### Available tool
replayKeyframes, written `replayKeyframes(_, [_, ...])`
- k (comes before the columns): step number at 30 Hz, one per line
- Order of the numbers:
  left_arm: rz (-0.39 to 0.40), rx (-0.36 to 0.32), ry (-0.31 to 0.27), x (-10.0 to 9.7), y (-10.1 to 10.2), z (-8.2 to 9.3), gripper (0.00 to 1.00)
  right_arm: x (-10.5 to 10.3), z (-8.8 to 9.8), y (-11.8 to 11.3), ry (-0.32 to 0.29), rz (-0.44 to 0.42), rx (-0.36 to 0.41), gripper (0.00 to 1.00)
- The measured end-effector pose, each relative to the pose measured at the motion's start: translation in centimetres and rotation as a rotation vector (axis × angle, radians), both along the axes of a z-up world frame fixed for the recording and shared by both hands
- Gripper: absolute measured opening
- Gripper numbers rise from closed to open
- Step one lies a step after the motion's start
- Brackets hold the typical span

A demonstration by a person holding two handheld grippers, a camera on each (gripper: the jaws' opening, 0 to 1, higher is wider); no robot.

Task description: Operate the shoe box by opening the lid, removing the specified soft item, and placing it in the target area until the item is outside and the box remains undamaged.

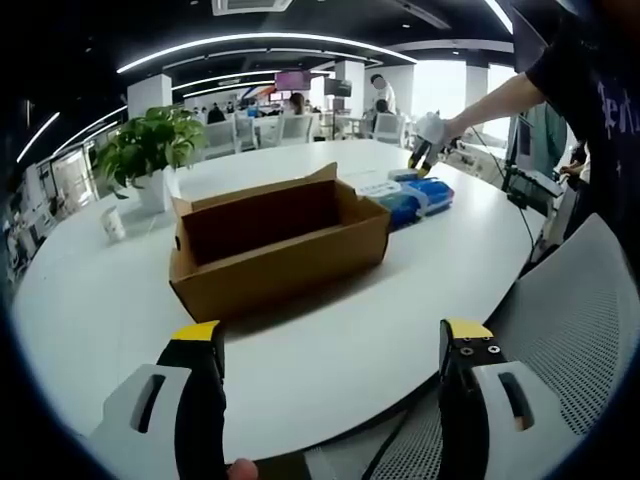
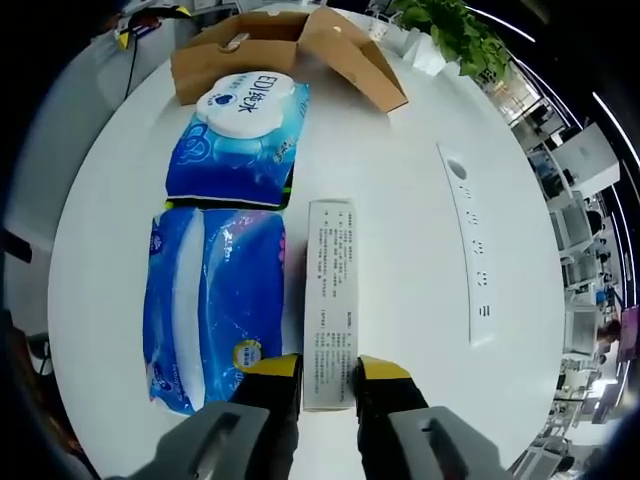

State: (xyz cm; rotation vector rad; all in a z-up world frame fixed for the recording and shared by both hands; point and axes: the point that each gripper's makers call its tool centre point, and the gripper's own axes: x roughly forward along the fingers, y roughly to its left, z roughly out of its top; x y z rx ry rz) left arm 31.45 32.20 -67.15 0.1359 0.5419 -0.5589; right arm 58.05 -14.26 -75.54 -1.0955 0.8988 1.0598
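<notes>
Wipes pack: soft, light, slick film; pinch an end seam. Shoe box open. Left gripper wide; right gripper narrow around slim carton.

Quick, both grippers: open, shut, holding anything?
Left gripper: open, holding nothing.
Right gripper: jaws either side of the slim white box; grip cannot be told.

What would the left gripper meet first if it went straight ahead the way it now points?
Probably the cardboard shoe box: its long side wall faces the left gripper across bare white table. Depth is uncertain.
</notes>
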Motion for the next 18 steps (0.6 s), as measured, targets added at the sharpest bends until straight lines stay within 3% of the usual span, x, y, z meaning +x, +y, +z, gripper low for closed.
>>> replayKeyframes(18, [0.001,0.002,0.001,0.00,0.07,-0.08,0.87,0.18,0.07,-0.17,-0.010,0.020,-0.011,0.18])
